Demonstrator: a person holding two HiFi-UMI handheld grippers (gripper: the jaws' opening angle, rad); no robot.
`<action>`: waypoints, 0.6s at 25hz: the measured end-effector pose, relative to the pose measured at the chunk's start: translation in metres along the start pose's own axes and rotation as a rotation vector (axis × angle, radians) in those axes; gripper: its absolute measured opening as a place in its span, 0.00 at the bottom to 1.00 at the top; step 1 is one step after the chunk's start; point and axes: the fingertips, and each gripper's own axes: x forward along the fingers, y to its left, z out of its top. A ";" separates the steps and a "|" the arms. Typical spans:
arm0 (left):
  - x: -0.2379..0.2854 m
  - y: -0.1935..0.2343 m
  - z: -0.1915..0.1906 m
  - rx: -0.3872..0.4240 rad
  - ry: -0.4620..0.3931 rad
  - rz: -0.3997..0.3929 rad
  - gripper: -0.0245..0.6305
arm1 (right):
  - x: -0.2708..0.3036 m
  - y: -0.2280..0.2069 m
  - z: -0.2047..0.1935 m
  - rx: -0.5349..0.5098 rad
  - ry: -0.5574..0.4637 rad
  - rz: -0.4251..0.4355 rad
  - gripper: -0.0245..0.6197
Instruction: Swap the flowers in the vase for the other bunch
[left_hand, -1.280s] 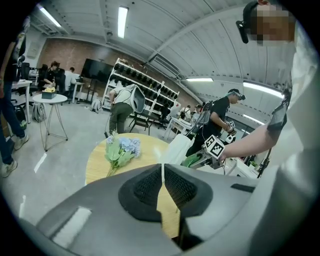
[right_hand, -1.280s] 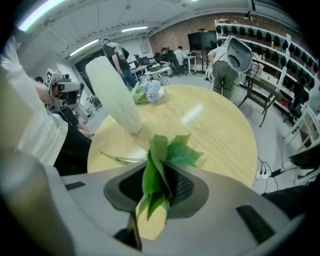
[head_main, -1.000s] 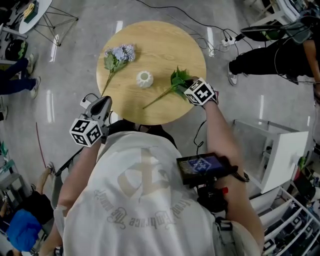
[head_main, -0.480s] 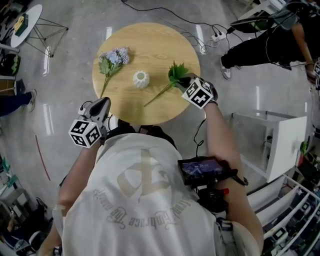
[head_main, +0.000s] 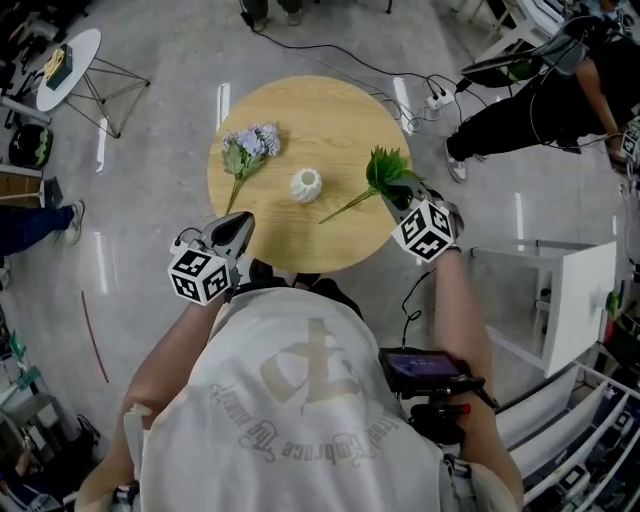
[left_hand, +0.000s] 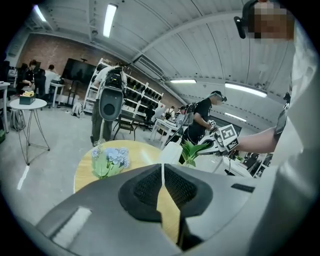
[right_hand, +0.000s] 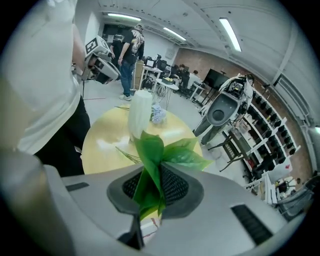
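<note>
Grey polished floor (head_main: 150, 130) surrounds a round wooden table (head_main: 300, 110); cables (head_main: 400, 75) run across the floor beyond its far edge, and a white cabinet (head_main: 575, 300) stands to the right. A small white vase (head_main: 306, 185) stands upright near the table's centre. A lilac bunch (head_main: 248, 148) lies flat on the tabletop to the left of the vase and well apart from it, blooms toward the far edge and stem pointing at the near edge. The right gripper (head_main: 405, 195) is to the right of the vase, above the table's right part. Its jaws have just been closing and now press on the leafy head of the green bunch (head_main: 385, 172). In the right gripper view the broad green leaves (right_hand: 160, 160) are pinched between the two ribbed pads (right_hand: 172, 185) and fan out ahead of the right gripper (right_hand: 150, 192). The thin stem (head_main: 345, 207) slants away from the grip toward the near side of the vase; whether its end touches the tabletop cannot be told. The left gripper (head_main: 232, 232) is held at the table's near-left edge, well apart from both bunches. In the left gripper view its jaws meet along a thin seam with nothing between them, and the left gripper (left_hand: 161, 185) faces across the table toward the lilac bunch (left_hand: 110, 160) and the vase (left_hand: 171, 152). A small screen (head_main: 428, 368) is strapped to the person's right forearm.
</note>
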 end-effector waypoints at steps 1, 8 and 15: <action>0.000 0.000 0.000 0.002 0.000 -0.008 0.07 | -0.006 -0.002 0.001 -0.004 -0.002 -0.015 0.09; 0.001 -0.009 0.001 0.012 -0.006 -0.047 0.07 | -0.049 -0.020 0.008 -0.021 -0.034 -0.125 0.09; -0.002 -0.007 0.005 0.026 -0.011 -0.090 0.07 | -0.089 -0.042 0.036 -0.078 -0.061 -0.242 0.09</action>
